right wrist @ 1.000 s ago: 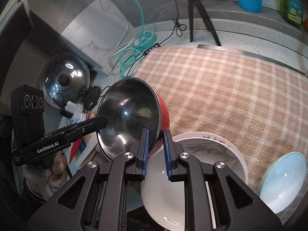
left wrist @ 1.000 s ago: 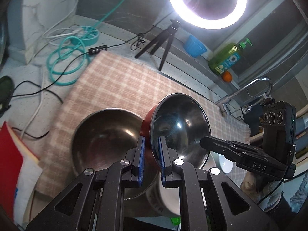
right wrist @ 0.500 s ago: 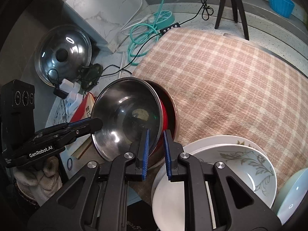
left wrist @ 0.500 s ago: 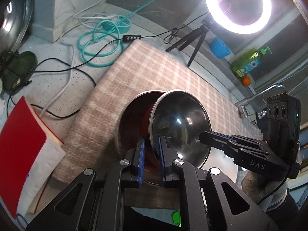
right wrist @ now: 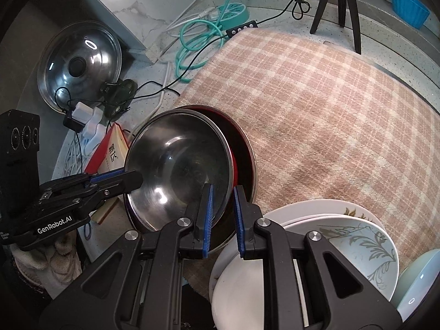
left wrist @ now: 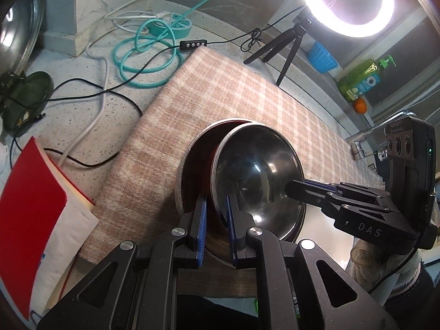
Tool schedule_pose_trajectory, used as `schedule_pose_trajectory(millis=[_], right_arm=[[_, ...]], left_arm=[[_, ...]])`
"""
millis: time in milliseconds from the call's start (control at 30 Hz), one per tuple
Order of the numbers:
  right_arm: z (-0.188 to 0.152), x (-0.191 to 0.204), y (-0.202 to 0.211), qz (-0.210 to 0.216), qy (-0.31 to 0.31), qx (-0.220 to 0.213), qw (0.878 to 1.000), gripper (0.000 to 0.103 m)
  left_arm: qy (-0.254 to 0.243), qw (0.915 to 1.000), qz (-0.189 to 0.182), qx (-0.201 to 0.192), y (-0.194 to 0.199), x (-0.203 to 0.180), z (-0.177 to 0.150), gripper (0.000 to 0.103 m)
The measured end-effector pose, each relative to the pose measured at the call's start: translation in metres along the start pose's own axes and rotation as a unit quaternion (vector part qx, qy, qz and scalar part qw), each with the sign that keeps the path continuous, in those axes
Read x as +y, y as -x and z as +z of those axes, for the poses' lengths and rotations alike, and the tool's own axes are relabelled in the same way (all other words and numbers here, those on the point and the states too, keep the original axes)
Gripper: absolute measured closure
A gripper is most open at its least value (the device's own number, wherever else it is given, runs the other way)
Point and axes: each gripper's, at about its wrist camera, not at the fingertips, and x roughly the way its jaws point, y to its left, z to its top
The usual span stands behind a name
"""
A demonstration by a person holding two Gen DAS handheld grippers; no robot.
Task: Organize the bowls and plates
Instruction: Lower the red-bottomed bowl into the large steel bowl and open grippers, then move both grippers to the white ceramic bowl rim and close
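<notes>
Both tongs pinch the rim of the same steel bowl (left wrist: 258, 176), from opposite sides: the left tongs (left wrist: 216, 220) clamp its near-left rim, the right tongs (right wrist: 222, 214) its near-right rim, each with blue pads (right wrist: 206, 220) straddling the metal. The bowl sits tilted inside a larger bowl (right wrist: 243, 148) with a red inner wall, at the near left corner of the checked mat (right wrist: 330, 104) on the worktop (left wrist: 82, 110). The tilt is what matters: the steel bowl's left edge rides higher, so its mouth leans toward the right tongs and it is not yet seated level in the bowl below. Neither hand is nearer; they share the load evenly. I'd judge that lowering the left side is what the nesting needs. A stack of white plates (right wrist: 343, 236) lies just right of the bowls, at the mat's near edge.
</notes>
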Motion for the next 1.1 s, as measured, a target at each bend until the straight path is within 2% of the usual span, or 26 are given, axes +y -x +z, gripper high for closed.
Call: schedule_pose_trajectory(millis=[267,467,567,600,667,733,867,933,967,1033,1100], right_arm=[[0.003,0.001,-0.004,-0.002,0.004,0.008,1.0,0.088],[0.003,0.004,-0.004,-0.007,0.016,0.004,1.0,0.084],[0.003,0.005,0.0,0.009,0.015,-0.006,1.0,0.064],[0.003,0.006,0.003,0.016,0.014,-0.01,1.0,0.054],[0.003,0.009,0.008,0.021,0.017,-0.021,0.999,0.046],[0.003,0.012,0.016,0.017,0.023,-0.038,0.999,0.034],[0.003,0.013,0.033,0.008,0.024,-0.065,0.998,0.022],[0.004,0.01,0.041,0.0,0.019,-0.075,0.997,0.016],[0.004,0.009,0.044,-0.003,0.019,-0.078,0.997,0.016],[0.004,0.005,0.052,-0.007,0.014,-0.083,0.996,0.016],[0.003,0.0,0.06,-0.008,0.01,-0.088,0.996,0.016]], left_arm=[[-0.002,1.0,0.008,0.002,-0.002,0.0,0.001,0.091],[-0.003,0.9998,0.016,0.008,-0.004,-0.001,0.002,0.089],[-0.005,0.9999,0.016,0.005,-0.003,-0.002,0.003,0.082],[-0.005,0.9999,0.012,0.003,-0.001,-0.003,0.003,0.079],[-0.008,0.9999,0.012,-0.002,0.002,-0.006,0.005,0.067],[-0.014,0.9997,0.016,-0.011,0.006,-0.009,0.006,0.066],[-0.022,0.9993,0.017,-0.025,0.016,-0.013,0.01,0.065],[-0.027,0.9989,0.023,-0.03,0.019,-0.014,0.011,0.058],[-0.03,0.9985,0.028,-0.035,0.021,-0.015,0.012,0.053],[-0.035,0.998,0.032,-0.042,0.026,-0.018,0.013,0.053],[-0.037,0.9978,0.031,-0.045,0.029,-0.021,0.014,0.048]])
